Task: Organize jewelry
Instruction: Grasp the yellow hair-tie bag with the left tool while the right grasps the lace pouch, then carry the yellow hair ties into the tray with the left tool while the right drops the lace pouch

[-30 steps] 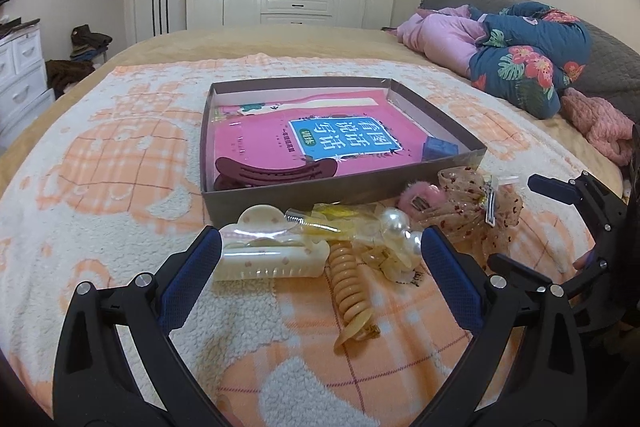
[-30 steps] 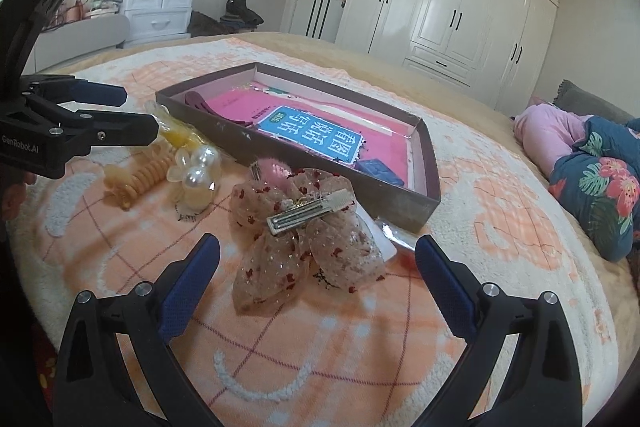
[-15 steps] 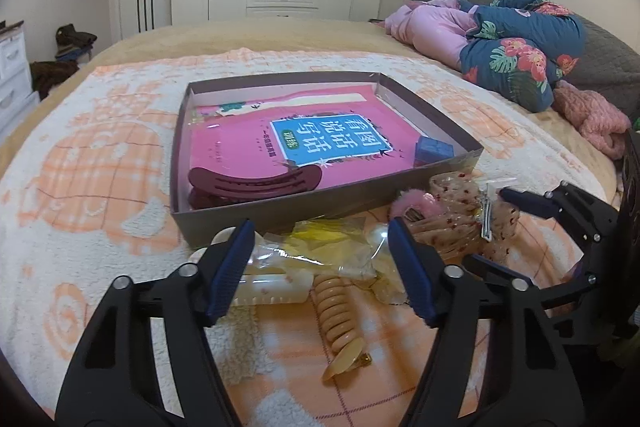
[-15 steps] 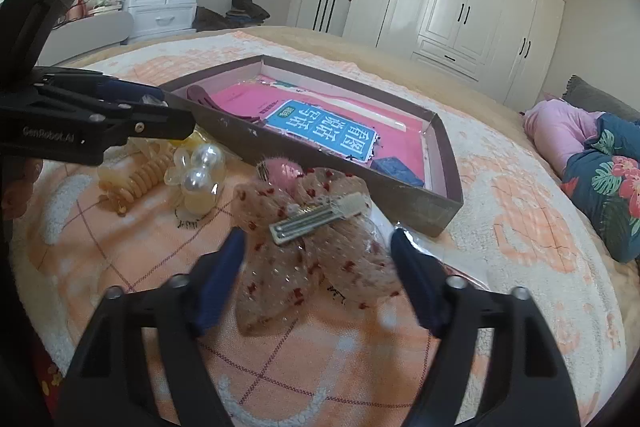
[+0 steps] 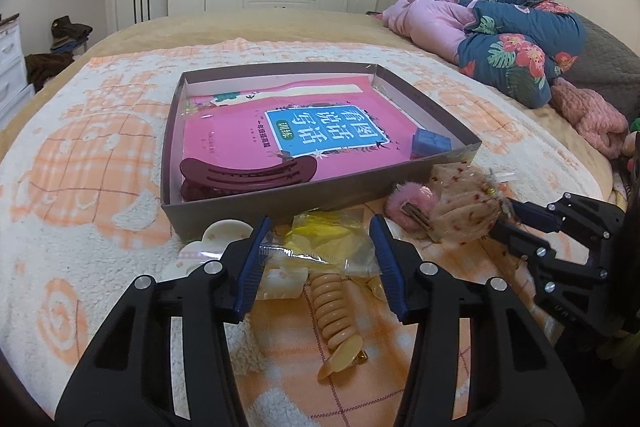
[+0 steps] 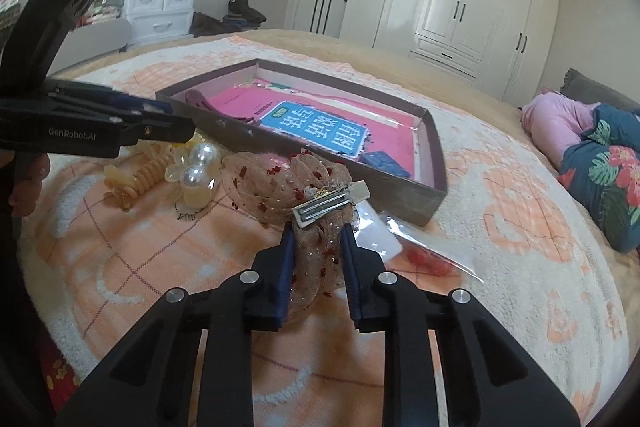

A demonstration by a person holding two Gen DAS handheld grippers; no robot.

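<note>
On the bed blanket stands a shallow brown box [image 5: 280, 199] holding a pink book, a dark red claw clip [image 5: 248, 175] and a small blue piece [image 5: 430, 143]. In front of it lies a clear bag with a yellow piece [image 5: 320, 243]. My left gripper [image 5: 318, 251] is closing its jaws on that bag, and both pads meet the bag's edges. A beige mesh bow with a metal clip [image 6: 272, 179] is bunched between the pads of my right gripper [image 6: 316, 239], which is shut on it. The left gripper [image 6: 176, 131] shows at the left of the right wrist view.
A cream claw clip [image 5: 216, 239], a spiral hair tie [image 5: 336, 311], a pink fluffy clip [image 5: 408, 203] and pearl pieces [image 6: 200, 163] lie near the box. A clear bag with something red [image 6: 424, 259] lies to the right. Folded quilts [image 5: 500, 39] sit at the bed's far right.
Both grippers' jaws have come together from wide open. The right one has shut on the mesh bow and bunched it. The left one has narrowed onto the clear bag.
</note>
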